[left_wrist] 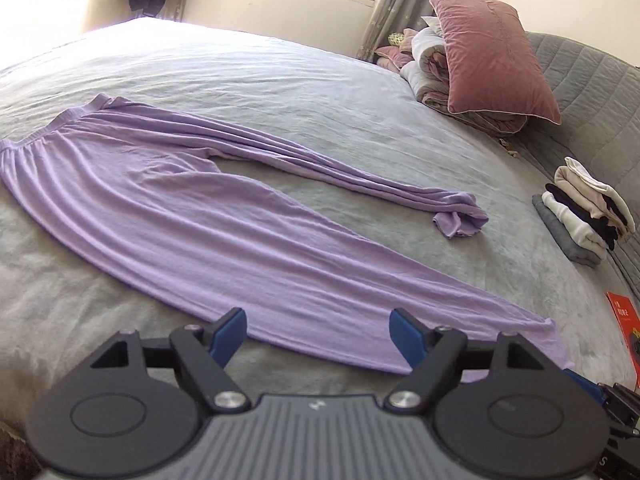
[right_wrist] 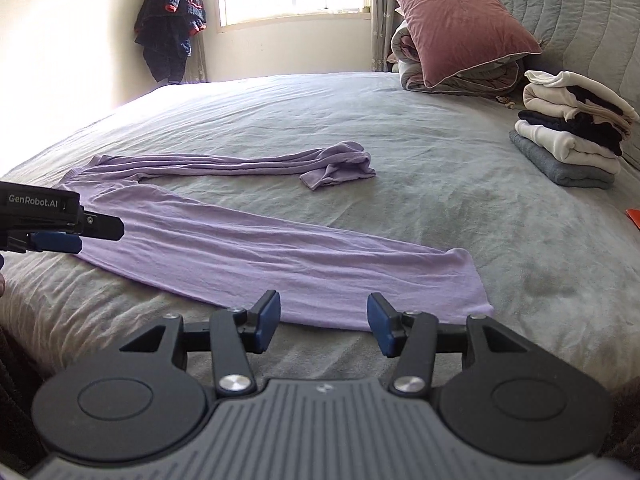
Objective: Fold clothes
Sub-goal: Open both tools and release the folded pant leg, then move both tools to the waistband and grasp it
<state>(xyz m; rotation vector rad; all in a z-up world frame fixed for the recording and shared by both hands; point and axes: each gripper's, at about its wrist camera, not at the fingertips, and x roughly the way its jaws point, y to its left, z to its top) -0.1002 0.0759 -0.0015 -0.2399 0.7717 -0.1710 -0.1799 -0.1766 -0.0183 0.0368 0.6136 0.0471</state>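
Lilac trousers (left_wrist: 168, 216) flat on bed, legs splayed, far cuff bunched.

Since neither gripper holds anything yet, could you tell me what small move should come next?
Probably bring the right gripper down onto the near leg's hem: both grippers are open, the purple trousers lie spread on the bed, and that hem is nearest.

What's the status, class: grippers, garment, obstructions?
Left gripper open, right gripper open, both empty. Purple trousers spread unfolded, far cuff bunched. Nothing blocking.

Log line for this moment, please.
left tongs open, empty | right tongs open, empty | purple pants flat on bed, unfolded | far leg cuff bunched
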